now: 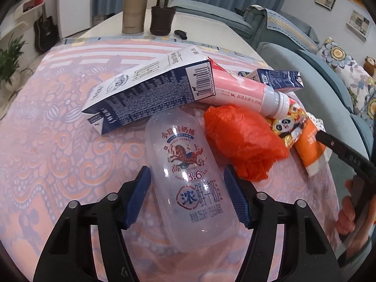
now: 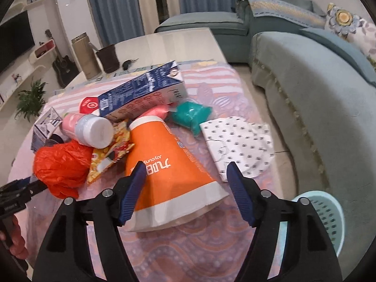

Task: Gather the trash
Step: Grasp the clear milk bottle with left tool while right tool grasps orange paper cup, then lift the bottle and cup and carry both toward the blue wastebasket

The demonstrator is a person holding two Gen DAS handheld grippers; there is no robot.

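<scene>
A pile of trash lies on a patterned cloth. In the left wrist view my left gripper is open, its fingers on either side of a clear plastic milk bottle lying flat. Beyond it are a blue-and-white milk carton, a pink bottle and a crumpled red bag. In the right wrist view my right gripper is open around the wide end of an orange paper cup lying on its side. A snack wrapper lies left of the cup.
A light blue mesh basket stands low at the right, beside the table edge. A dotted paper bag and a teal wad lie behind the cup. A thermos and dark pot stand at the far end. A sofa runs along the right.
</scene>
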